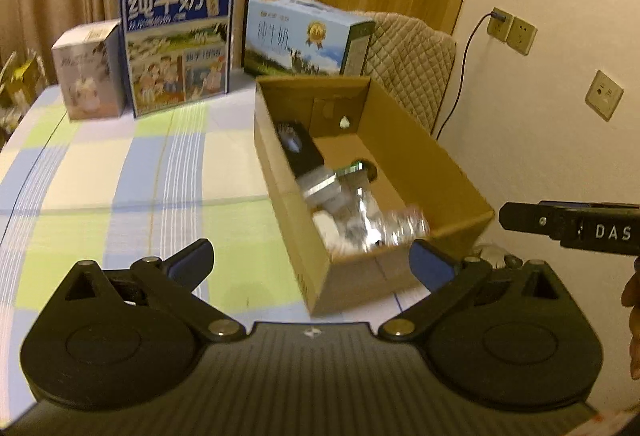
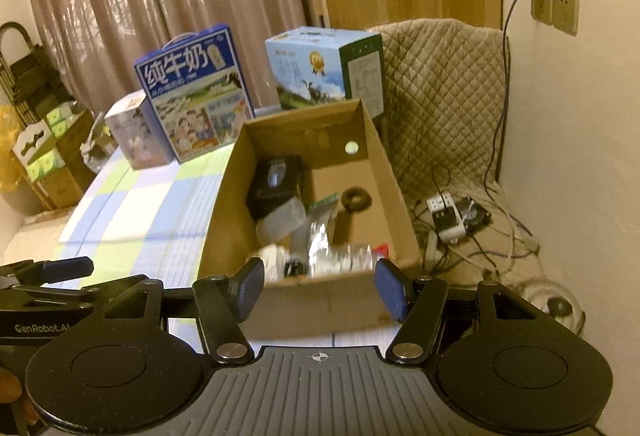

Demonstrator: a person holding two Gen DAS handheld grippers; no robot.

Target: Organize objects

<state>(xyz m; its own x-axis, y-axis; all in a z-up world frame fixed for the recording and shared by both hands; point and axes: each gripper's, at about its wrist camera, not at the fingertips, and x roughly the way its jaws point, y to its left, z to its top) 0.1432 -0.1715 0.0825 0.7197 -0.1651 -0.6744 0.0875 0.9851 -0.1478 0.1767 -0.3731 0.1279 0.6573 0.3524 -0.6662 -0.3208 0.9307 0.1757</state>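
Cardboard box (image 2: 304,171) is the landmark. It sits open-topped on the checked tabletop (image 1: 120,171), toward the wall side. Inside the box: a black case (image 2: 274,181) against its left wall, a black ring (image 2: 356,199) on the bare floor further right, and shiny foil packs (image 2: 320,240) plus small white bits piled at the near end. Foil pile is blurred in the left view, so an exact count isn't possible.

Left gripper (image 1: 312,264) is just in front of the box's near-left corner, jaws wide apart, nothing between them. Right gripper (image 2: 320,294) hangs just before the box's near wall, jaws also apart and empty.

Behind the box: light blue milk carton (image 1: 304,35). To the left of it, a dark blue milk carton (image 1: 178,39) and a white carton (image 1: 90,71), all upright. Tabletop left of the box is otherwise bare of loose items.

Judgement: task looks mostly done or finished, small items already in the box, both grippers free. Possibly left: the cartons, if they count. Cannot tell from the task line.
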